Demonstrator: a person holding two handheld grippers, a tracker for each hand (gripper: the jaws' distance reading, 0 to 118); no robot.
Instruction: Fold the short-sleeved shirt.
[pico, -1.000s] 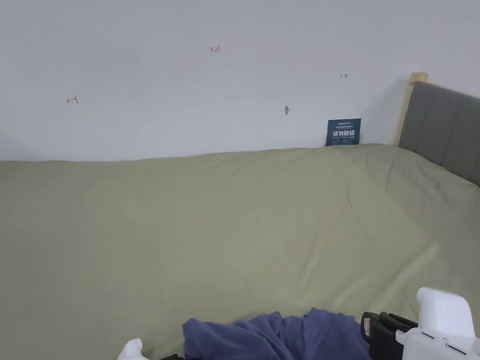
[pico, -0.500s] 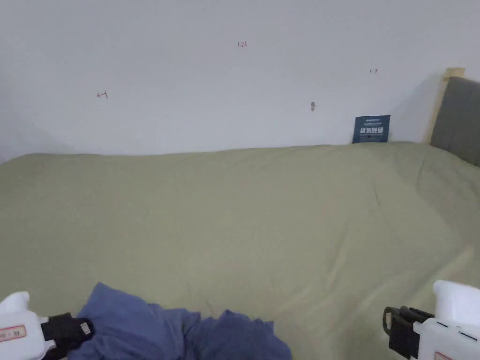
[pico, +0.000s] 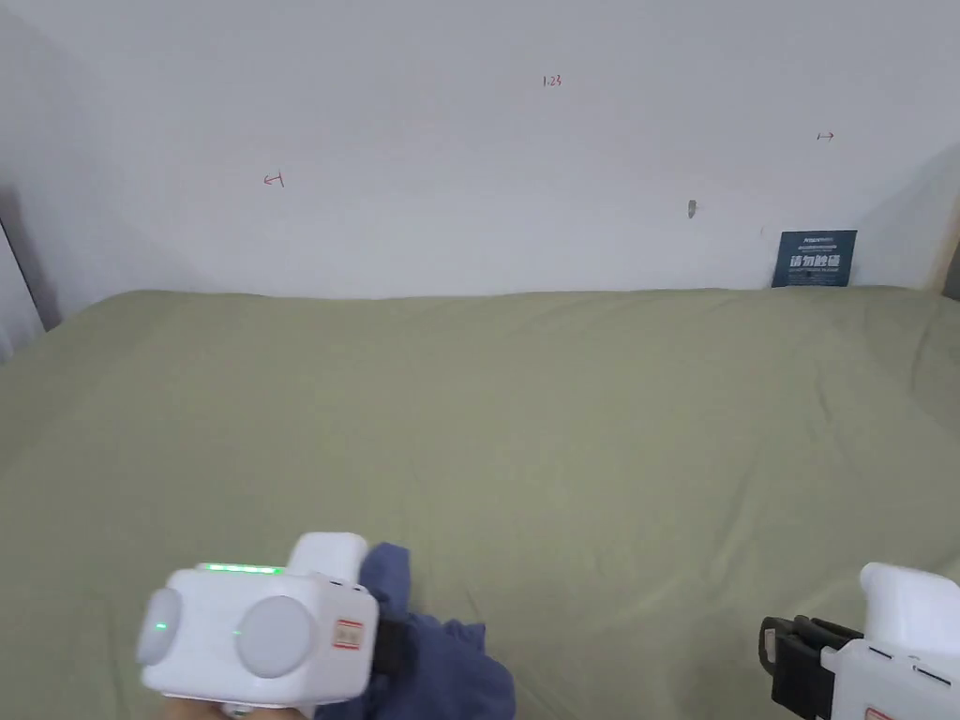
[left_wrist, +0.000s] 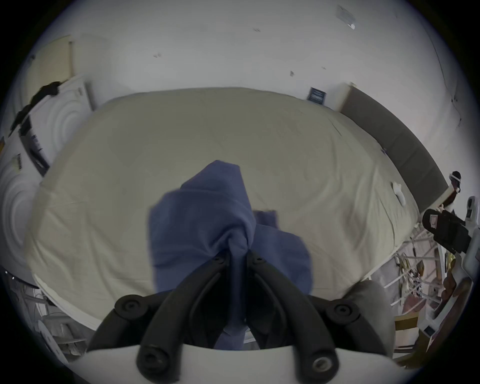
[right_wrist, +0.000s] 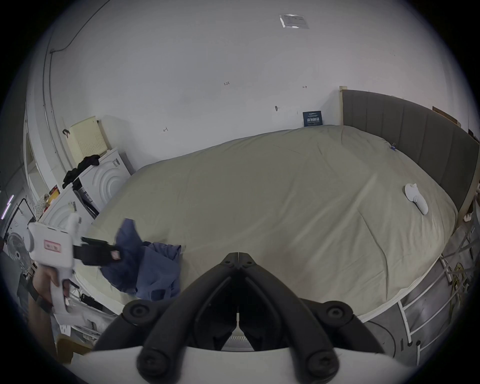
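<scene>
The blue short-sleeved shirt is a crumpled bunch at the near edge of the bed. My left gripper is shut on a gathered fold of it. In the left gripper view the cloth is pinched between the black jaws of that gripper, and more of it hangs down behind them. The right gripper view shows the shirt draping from the left gripper onto the sheet. My right gripper hovers at the near right, apart from the shirt. Its jaws are shut with nothing between them.
The bed has a wide olive-green sheet. A grey headboard stands at its right end, with a small white item lying near it. White appliances stand past the bed's left end. A blue sign leans on the wall.
The head camera has panned left. My left gripper has come up into view with the shirt, which is now bunched tighter against it. The right gripper has stayed low at the right.
</scene>
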